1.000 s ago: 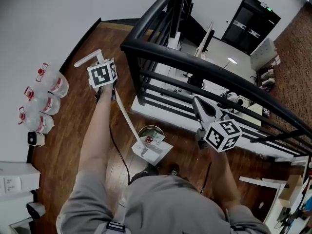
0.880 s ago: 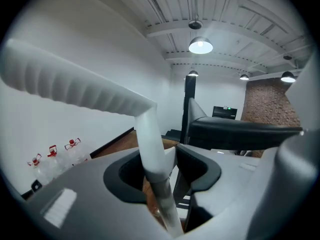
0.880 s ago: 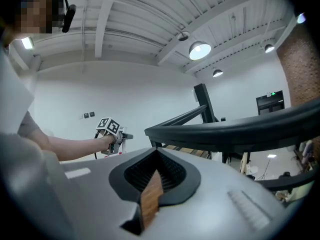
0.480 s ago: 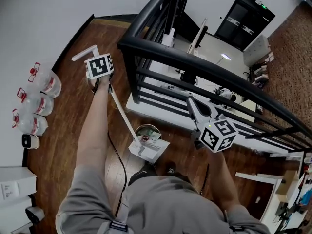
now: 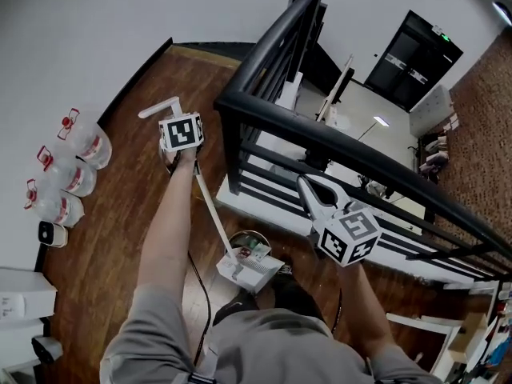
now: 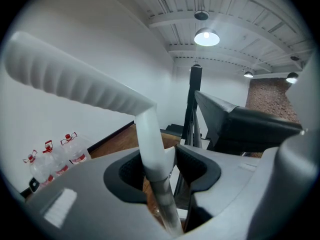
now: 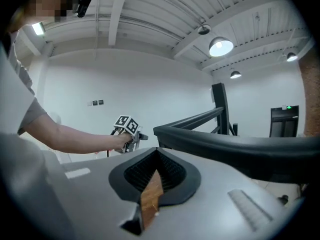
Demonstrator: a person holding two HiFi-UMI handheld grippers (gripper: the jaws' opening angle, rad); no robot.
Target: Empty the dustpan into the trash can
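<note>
A white long-handled dustpan stands on the wood floor, its pan [image 5: 253,269] against the near rim of a small round trash can [image 5: 249,241] that holds some scraps. My left gripper [image 5: 183,139] is shut on the pan's thin white pole [image 6: 150,146], just under the ribbed top grip [image 6: 75,81]. That gripper also shows at arm's length in the right gripper view [image 7: 127,127]. My right gripper [image 5: 307,189] hangs over the black railing with its jaws together and nothing in them.
A black metal railing [image 5: 336,138] crosses the middle, with a lower floor seen beyond it. Three water bottles [image 5: 76,170] and a small white device [image 5: 50,232] stand along the white wall at left. A dark cable [image 5: 202,290] trails by my feet.
The right gripper has drifted left and lower in the picture. The left gripper keeps its hold on the pole and has shifted a little; the pan stays by the can.
</note>
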